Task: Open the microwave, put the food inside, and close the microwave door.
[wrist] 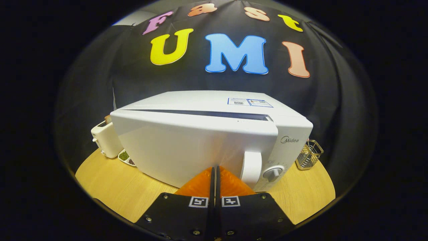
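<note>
The gripper (215, 170) is clenched, its two fingers pressed together with nothing between them, tips right up against the front of the microwave door (194, 147). Just beside the fingertips, to their right, sits the door's white handle (251, 169), and right of that the round dial (273, 174) on the control panel. The door stands slightly ajar: a dark gap runs along its top edge, wider toward the left. The microwave (214, 100) is white and takes up the middle of the wooden table (110, 187). Near the table's left edge, a white toaster (105, 140) stands close behind the door's corner, with a small dish (126, 157) of green and dark bits just in front of it. At the right edge, a wire rack (309, 154) stands near the microwave's side.
</note>
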